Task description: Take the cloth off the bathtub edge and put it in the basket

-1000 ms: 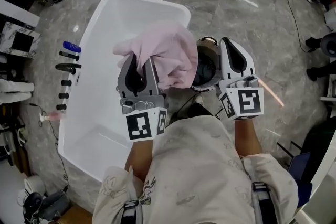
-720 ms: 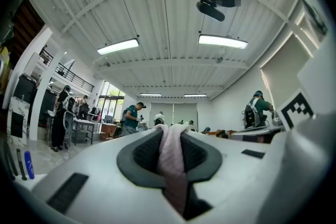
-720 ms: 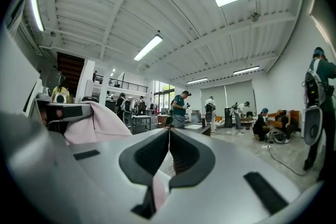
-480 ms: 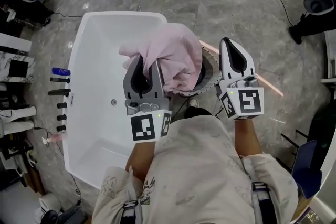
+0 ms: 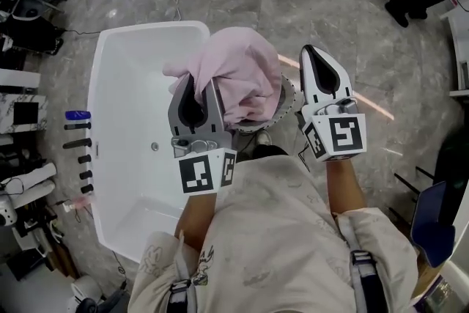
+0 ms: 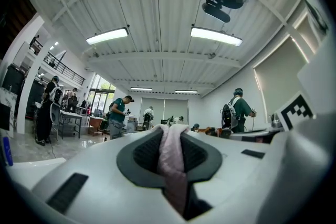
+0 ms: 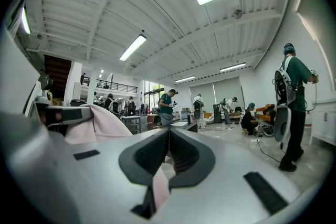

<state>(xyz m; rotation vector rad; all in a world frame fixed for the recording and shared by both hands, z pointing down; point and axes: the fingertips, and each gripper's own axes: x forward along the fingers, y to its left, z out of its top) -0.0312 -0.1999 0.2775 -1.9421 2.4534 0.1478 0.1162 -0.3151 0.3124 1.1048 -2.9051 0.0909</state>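
One pink cloth (image 5: 245,70), pinched between the closed fingers of the left gripper (image 5: 198,88) and draped over their tips; it hangs above the one basket (image 5: 290,93), just right of the white bathtub (image 5: 124,84). Whether it touches the basket: cannot tell

Right gripper (image 5: 311,53): fingers closed tip to tip, beside the basket, clear of the cloth's bulk

Black-and-white square markers (image 5: 196,174) on each gripper's cube, two faces showing on each

Left of the tub: one blue bottle (image 5: 77,114), then a row of about five dark items (image 5: 79,144)
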